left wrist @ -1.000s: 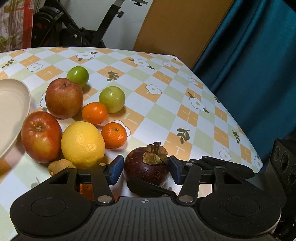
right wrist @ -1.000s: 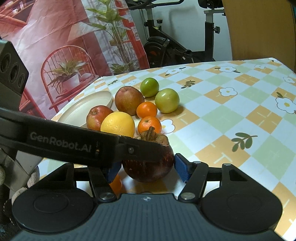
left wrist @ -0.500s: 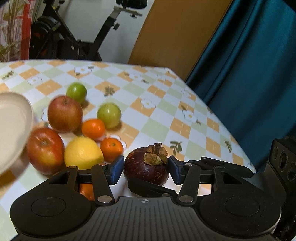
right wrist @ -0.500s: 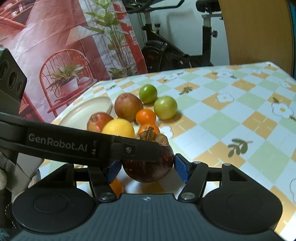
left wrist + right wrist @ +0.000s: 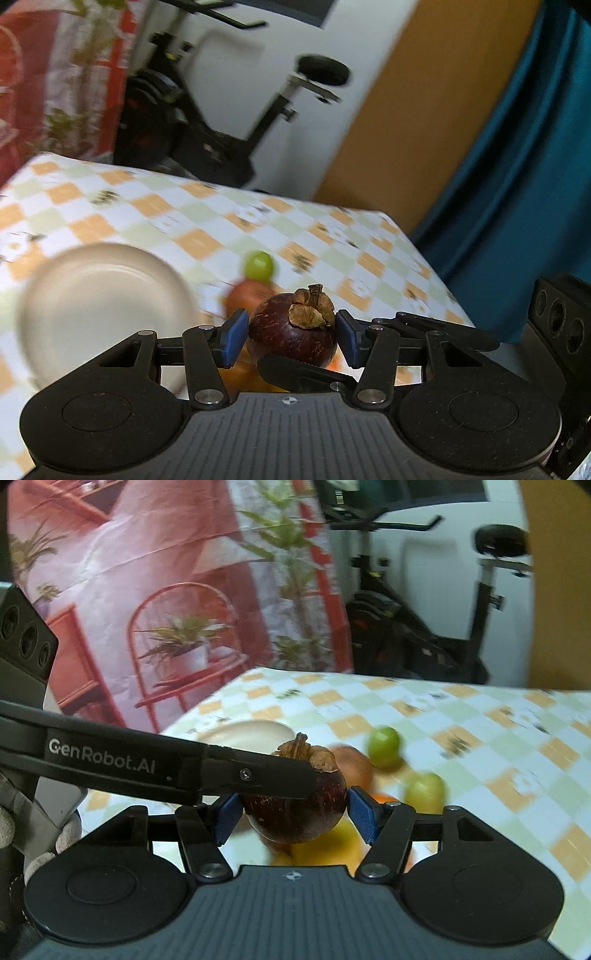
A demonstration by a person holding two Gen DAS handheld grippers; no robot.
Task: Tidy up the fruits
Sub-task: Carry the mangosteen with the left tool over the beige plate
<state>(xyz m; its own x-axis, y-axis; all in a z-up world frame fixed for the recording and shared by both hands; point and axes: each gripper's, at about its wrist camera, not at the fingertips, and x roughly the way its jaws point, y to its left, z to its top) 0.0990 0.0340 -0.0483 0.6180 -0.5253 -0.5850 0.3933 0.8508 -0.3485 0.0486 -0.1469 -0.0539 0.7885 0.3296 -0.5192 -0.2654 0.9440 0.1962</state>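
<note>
A dark purple mangosteen (image 5: 293,332) with a dry brown cap is held in the air above the table by both grippers at once. My left gripper (image 5: 290,338) has its blue pads on the fruit's two sides. My right gripper (image 5: 295,814) closes on the same mangosteen (image 5: 299,805) from the other direction, and the left gripper's black finger (image 5: 207,771) crosses in front. Below lie a cream plate (image 5: 99,302), a green fruit (image 5: 258,264), an apple (image 5: 242,297) and, in the right wrist view, two green fruits (image 5: 384,746) and a lemon (image 5: 325,849).
The checked tablecloth (image 5: 207,229) covers the table, whose right edge runs next to a teal curtain (image 5: 517,184). An exercise bike (image 5: 207,122) and a wooden door stand behind. A red plant-print backdrop (image 5: 147,609) hangs at the left.
Both grippers have risen with the mangosteen, lifting it off the table. The fruit pile and plate now look smaller and farther below, blurred by the motion.
</note>
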